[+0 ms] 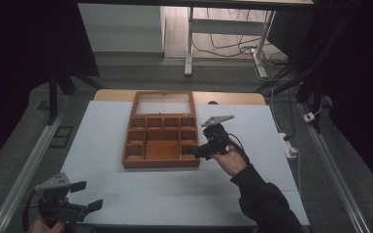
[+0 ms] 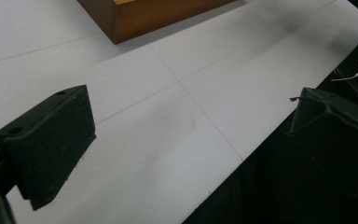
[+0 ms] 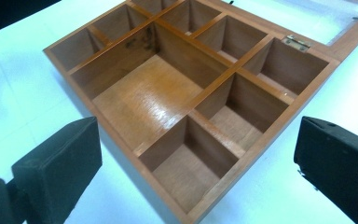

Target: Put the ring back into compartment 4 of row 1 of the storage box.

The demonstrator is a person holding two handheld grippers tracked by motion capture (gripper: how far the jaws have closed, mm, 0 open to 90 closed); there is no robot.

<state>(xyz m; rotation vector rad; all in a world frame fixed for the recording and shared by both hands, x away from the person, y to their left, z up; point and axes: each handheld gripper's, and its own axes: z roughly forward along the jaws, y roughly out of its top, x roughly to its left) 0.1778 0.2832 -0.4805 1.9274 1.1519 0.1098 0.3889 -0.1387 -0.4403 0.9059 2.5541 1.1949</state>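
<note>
An open wooden box [image 1: 160, 164] with several empty compartments sits on the white table top, its glass-paned lid [image 1: 164, 103] laid flat behind it. My right gripper [image 1: 190, 151] hovers at the box's near right corner, open, with nothing between its jaws. In the right gripper view the box [image 3: 214, 86] lies just beyond the wide-apart jaws of the right gripper [image 3: 196, 172]. My left gripper [image 1: 91, 195] rests over the table's near left corner, open and empty. In the left gripper view its jaws [image 2: 191, 135] straddle the table edge, with a corner of the box [image 2: 158, 16] farther off.
The white table top [image 1: 175, 194] spreads wide around the box. A metal rail [image 1: 29, 165] runs along the floor at the left. A power strip [image 1: 290, 145] and cables lie on the floor at the right, and desk legs [image 1: 189, 48] stand behind.
</note>
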